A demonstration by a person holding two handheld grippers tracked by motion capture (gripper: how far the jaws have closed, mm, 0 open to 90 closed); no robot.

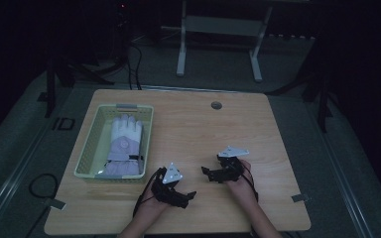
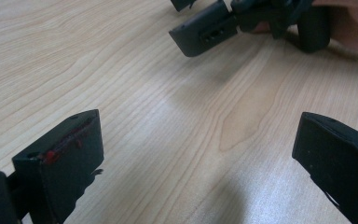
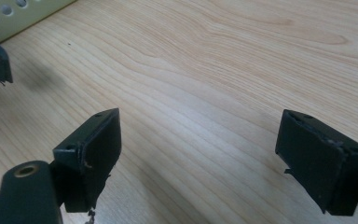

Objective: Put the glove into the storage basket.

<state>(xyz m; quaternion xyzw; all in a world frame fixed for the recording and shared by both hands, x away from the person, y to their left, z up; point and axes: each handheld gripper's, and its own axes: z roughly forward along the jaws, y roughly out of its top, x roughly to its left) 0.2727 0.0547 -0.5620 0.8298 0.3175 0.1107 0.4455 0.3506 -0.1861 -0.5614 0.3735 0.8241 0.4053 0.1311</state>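
Resting low on the table [image 1: 193,129], left gripper [image 1: 187,197] and right gripper [image 1: 207,173] stand released, jaws spread with bare wood between their fingers, glove [image 1: 124,144] in the basket [image 1: 90,144] well apart.

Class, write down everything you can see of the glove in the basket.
The glove is white at the fingers, with a pale lilac-grey palm and cuff and a thin dark strap across the wrist. It looks like a padded fabric winter glove. It lies flat in the basket, fingers pointing toward the far end, cuff at the near end. It rests on the basket floor, toward its right side. Neither the left gripper nor the right gripper touches it; both are over the table nearby.
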